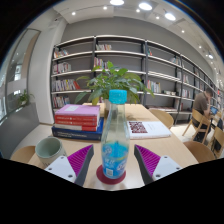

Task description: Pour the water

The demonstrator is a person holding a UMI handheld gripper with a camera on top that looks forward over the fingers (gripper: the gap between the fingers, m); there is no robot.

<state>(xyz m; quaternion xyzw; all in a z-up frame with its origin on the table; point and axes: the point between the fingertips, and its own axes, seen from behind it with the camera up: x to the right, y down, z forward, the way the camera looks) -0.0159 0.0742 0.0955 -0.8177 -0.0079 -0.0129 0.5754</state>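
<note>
A clear plastic water bottle (115, 140) with a blue cap and blue label stands upright on a round red coaster (111, 178) on the wooden table (170, 150). It stands between my gripper's (113, 162) two fingers, whose purple pads (80, 160) show a gap on each side of the bottle. The gripper is open. A pale green cup (49, 150) sits on the table to the left, beyond the left finger.
A stack of books (78, 120) lies behind the cup, an open book (148, 128) lies to the right, and a potted plant (113, 82) stands behind the bottle. Wooden chairs (205, 135) stand at the right. Bookshelves (130, 65) line the back wall.
</note>
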